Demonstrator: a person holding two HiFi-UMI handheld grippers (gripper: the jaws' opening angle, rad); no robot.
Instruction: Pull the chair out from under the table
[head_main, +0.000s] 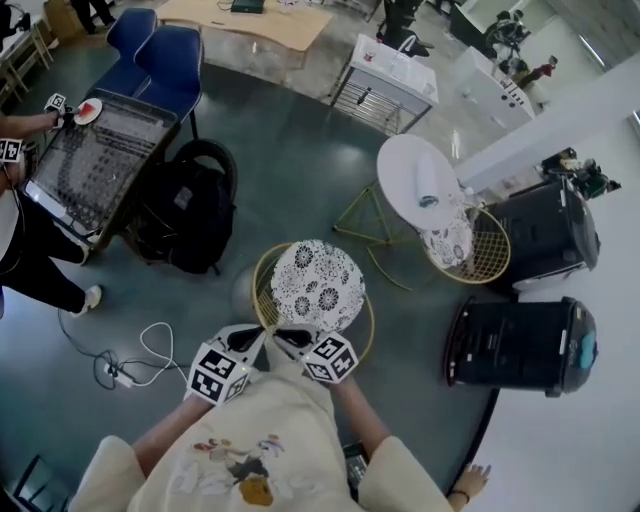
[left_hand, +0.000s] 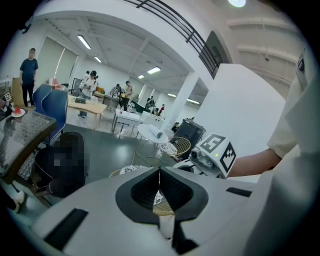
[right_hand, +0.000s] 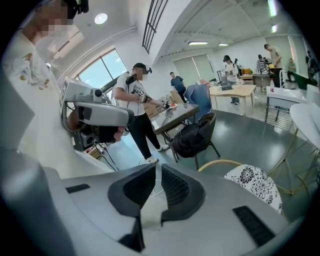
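Chair (head_main: 318, 285), gold wire frame, floral cushion: we find it standing clear of the round white worktop (head_main: 415, 180), directly in front of us. Left tongs (left_hand: 159, 171) at its near rim, tips pressed together. Right tongs (right_hand: 155, 171) alongside, a narrow slit apart, nothing between them. Black backpack (head_main: 185, 210) nearby on the floor.

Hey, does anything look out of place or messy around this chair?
A loose white cable trails in loops across the floor just left of the wire chair, a possible trip hazard. Nothing else looks spilled, tipped or damaged.
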